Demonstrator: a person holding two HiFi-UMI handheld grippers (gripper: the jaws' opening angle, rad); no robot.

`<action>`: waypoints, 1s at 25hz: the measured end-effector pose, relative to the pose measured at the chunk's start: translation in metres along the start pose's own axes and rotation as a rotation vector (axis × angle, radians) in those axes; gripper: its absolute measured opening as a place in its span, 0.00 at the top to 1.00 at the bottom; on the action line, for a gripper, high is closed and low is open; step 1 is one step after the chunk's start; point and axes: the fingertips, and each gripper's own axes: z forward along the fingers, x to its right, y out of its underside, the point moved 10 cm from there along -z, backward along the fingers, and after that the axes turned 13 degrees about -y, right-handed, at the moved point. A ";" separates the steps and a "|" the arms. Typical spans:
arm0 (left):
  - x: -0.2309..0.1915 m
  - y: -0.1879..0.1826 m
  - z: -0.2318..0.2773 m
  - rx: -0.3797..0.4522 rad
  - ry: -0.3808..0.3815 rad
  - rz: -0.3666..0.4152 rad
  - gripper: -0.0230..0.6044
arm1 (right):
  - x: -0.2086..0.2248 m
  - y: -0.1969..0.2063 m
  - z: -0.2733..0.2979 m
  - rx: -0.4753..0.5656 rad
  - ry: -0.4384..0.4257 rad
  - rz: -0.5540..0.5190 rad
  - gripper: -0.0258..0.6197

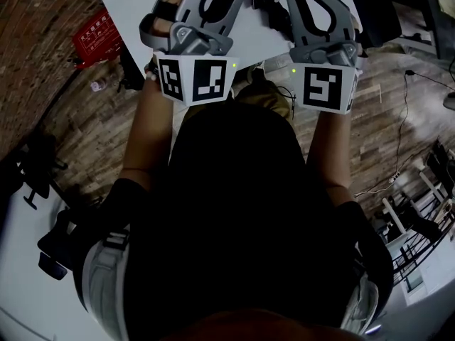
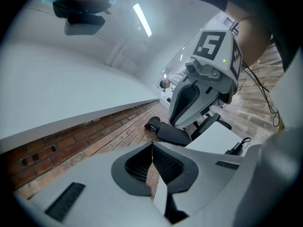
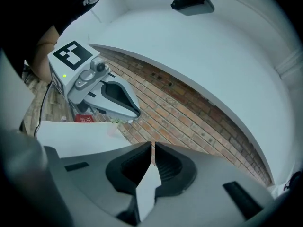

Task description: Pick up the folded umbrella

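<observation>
white table [image 1: 131, 6] – brick wall [image 3: 199, 122], office chair [image 2: 175, 135] beyond

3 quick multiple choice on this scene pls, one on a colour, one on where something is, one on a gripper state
1. The table is: A white; B black; C green.
2. The red box lies: A on the table; B by the brick wall; C in a gripper.
3. The left gripper is: A open; B shut on an umbrella; C shut, empty.
A: its top shows white. B: it sits off the table beside the bricks. C: its jaws meet with nothing between.
</observation>
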 end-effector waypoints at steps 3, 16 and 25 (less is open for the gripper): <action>0.007 0.001 0.005 -0.004 -0.020 -0.009 0.94 | 0.003 0.013 0.005 -0.011 -0.034 0.040 0.91; 0.032 0.010 0.024 -0.020 0.026 -0.043 0.94 | 0.001 0.065 0.027 -0.094 -0.157 0.178 0.70; 0.036 0.013 0.034 -0.027 0.038 -0.052 0.94 | -0.020 0.110 0.048 -0.191 -0.270 0.318 0.60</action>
